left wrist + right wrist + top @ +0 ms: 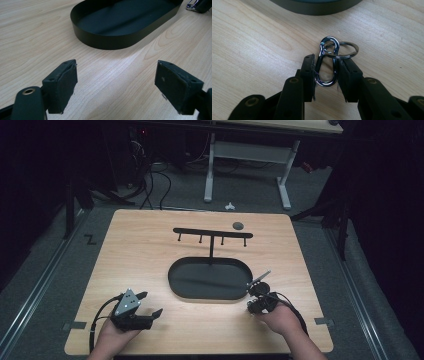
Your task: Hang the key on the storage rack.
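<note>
A silver carabiner (327, 62) with a key ring (344, 50) through its top loop sits between the jaws of my right gripper (327, 75), which is shut on its two long sides just above the wooden table (257, 45). In the high view my right gripper (254, 294) is by the right end of the black oval tray (176, 287). My left gripper (150, 303) rests near the table's front left, open and holding nothing. The left gripper view has its wide-apart jaws (117, 85) aimed at the tray (105, 41), with the carabiner (192, 5) at the top right.
A black T-shaped rack (212, 234) with several hooks rises from the tray's far rim. A small grey disc (238, 225) lies behind it. Beyond the table's far edge (200, 210) stand a white desk frame (247, 155) and floor cables (155, 180).
</note>
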